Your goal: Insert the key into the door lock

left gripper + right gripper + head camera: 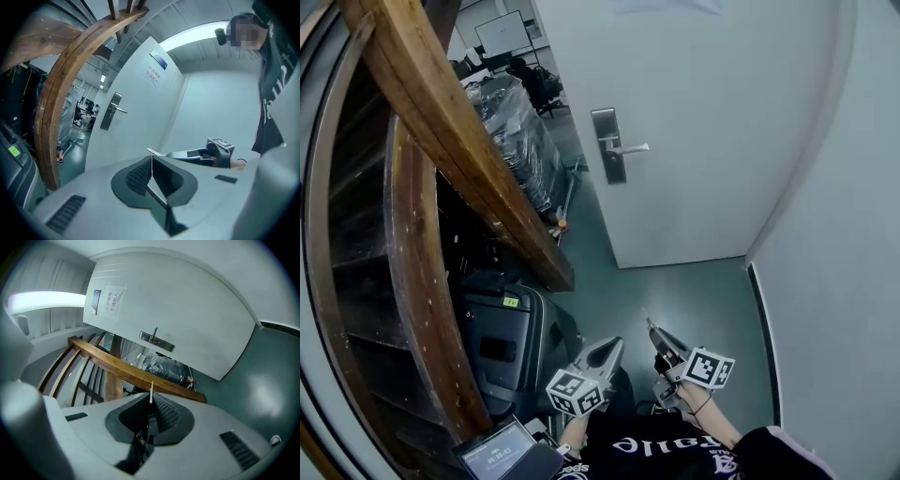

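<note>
A white door [694, 122] stands ahead with a metal lock plate [608, 145] and lever handle [630, 148]. My right gripper [652, 330] is low in the head view, far short of the door, and shut on a thin silver key [151, 392] whose blade pokes out past the jaw tips. The key [153, 152] and the right gripper [190, 154] also show in the left gripper view, to the right of the lock plate [108, 111]. My left gripper [607, 353] sits just left of the right one. Its jaws [151, 158] are shut with nothing between them. The lock plate [157, 341] lies well beyond the key tip.
A curved wooden stair rail [441, 131] runs along the left. A dark wheeled case [502, 342] and a laptop [499, 454] lie below it. Wrapped goods [516, 131] stand left of the door. A pale wall [853, 234] closes the right side, above a grey-green floor [694, 300].
</note>
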Motion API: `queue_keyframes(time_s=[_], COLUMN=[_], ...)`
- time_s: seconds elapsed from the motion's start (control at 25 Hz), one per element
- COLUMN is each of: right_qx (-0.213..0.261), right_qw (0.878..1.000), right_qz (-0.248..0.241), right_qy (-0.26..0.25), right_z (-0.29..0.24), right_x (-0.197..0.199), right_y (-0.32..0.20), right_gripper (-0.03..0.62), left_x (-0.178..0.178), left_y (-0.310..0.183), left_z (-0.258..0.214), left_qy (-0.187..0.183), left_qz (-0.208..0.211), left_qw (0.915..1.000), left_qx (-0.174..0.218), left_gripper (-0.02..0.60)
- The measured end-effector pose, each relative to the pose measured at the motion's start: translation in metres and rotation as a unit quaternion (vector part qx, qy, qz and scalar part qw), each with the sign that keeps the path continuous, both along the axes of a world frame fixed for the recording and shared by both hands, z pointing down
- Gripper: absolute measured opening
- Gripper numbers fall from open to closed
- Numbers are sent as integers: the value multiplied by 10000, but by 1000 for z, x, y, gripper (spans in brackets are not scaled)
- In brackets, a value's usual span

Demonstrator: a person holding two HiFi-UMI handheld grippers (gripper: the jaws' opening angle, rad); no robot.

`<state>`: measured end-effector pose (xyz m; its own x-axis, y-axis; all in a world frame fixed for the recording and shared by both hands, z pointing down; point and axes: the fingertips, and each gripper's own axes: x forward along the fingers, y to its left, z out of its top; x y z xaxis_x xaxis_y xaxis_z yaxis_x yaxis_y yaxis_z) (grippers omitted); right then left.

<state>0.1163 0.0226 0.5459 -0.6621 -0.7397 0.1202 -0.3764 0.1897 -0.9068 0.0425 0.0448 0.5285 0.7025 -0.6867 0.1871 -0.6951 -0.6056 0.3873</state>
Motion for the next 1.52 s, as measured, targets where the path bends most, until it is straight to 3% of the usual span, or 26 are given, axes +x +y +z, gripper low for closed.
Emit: queue_keyframes(time_s=[0.52, 0.76, 1.16, 1.52], right_qx=[35, 33, 87, -37], right_qw=[9982, 9965, 9933, 9915], right_qz=[588, 828, 1147, 1253], right_qy=[86, 133, 91, -359], right_z=[-6, -5, -14, -18], right_x=[-83, -104, -83, -62], right_y=[-183, -238, -330, -442], right_gripper=[35, 37, 37, 35], left_x=[-77, -102, -114, -119], left_y=[-187, -244, -288, -353], left_z=[-15, -14, -6, -28], left_qy=[-15, 54, 165, 144], left_qz=[864, 1115, 949, 287], left_qw=[9961, 9935, 9953, 9989], left_qx=[183, 221, 72, 329], left_gripper=[9, 9, 9, 9])
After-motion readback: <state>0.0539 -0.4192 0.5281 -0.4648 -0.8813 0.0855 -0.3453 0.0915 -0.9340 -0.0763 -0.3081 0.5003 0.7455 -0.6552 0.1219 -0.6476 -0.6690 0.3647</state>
